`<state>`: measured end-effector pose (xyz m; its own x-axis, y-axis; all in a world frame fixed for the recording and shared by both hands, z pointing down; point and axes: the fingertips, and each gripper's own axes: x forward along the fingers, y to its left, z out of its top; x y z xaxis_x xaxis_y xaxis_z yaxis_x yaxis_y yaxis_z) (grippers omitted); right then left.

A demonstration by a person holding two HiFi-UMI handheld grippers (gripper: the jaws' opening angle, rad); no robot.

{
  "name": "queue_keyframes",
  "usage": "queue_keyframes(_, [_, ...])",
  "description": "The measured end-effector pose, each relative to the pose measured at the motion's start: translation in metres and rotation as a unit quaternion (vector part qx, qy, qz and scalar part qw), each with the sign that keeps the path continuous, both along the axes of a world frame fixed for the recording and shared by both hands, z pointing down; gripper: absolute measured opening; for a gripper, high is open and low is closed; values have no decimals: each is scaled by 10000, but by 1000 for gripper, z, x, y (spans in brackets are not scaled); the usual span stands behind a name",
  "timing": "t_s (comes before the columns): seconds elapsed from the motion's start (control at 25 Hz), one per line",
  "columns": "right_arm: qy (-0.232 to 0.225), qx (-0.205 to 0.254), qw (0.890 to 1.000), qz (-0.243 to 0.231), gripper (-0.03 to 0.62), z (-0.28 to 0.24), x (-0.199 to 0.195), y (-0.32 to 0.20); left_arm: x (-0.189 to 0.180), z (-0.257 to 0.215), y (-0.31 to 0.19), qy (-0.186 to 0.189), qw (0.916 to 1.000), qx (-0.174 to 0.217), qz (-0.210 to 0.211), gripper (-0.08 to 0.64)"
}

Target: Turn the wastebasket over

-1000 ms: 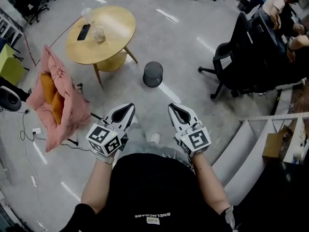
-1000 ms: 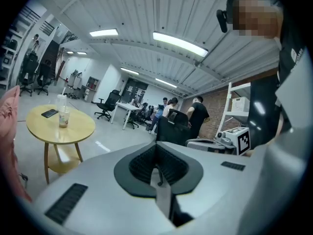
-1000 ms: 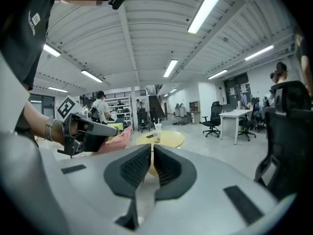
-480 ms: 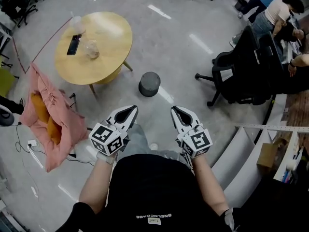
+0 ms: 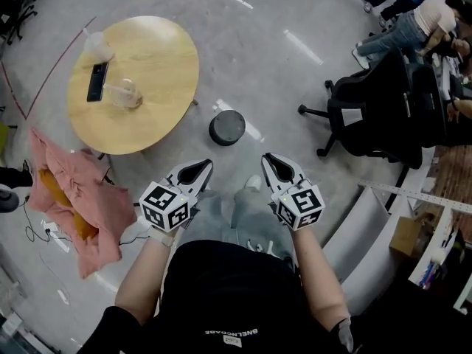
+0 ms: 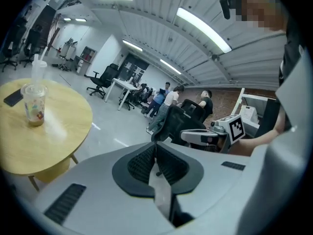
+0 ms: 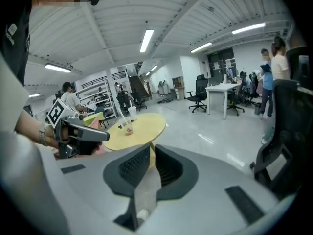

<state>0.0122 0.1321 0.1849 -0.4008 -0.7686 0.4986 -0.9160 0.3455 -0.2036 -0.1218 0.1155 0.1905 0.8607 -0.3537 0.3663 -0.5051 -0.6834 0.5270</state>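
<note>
The wastebasket is a dark grey round bin standing on the floor just right of the round wooden table. It shows in the head view only. My left gripper and right gripper are held side by side in front of my body, short of the bin and apart from it. The left gripper has its pads together, with nothing between them. The right gripper has its jaws opening by a thin crack, with nothing between them either.
A phone and two plastic cups are on the table. A pink cloth is draped over a chair at left. A black office chair stands at right, with seated people beyond it. A white ledge runs along the lower right.
I have walked forward: the wastebasket and table have come nearer and lower in the head view. Both grippers stay side by side and have dipped a little.
</note>
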Motion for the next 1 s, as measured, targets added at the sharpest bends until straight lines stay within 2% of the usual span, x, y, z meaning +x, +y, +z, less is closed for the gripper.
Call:
queue_keyframes(0.2, [-102,-557,9981,-226,85,41,17,-34,16,33,-28,-147,9991,-359,-157,15])
queue_keyframes(0.32, [-159,-865,9954,-390,118,72,36,-55,30,58,-47,-243,9973,-569,-399,15])
queue_keyframes(0.44, [-253,-1223,9911,-462,133,109,58,-74,41,87,-62,-287,9927,-944,-695,19])
queue_keyframes(0.52, [-326,-1443,9879,-471,141,136,74,-88,49,110,-73,-379,9888,-1159,-861,66])
queue_keyframes(0.6, [-404,-1639,9844,-502,145,167,86,-102,56,139,-85,-509,9851,-1314,-986,120])
queue_keyframes(0.84, [-510,-2191,9717,-716,180,278,94,-131,71,256,-107,-777,9717,-1825,-1282,186])
queue_keyframes(1.0, [-441,-2439,9649,-864,204,348,93,-147,69,330,-122,-920,9650,-2000,-1425,211])
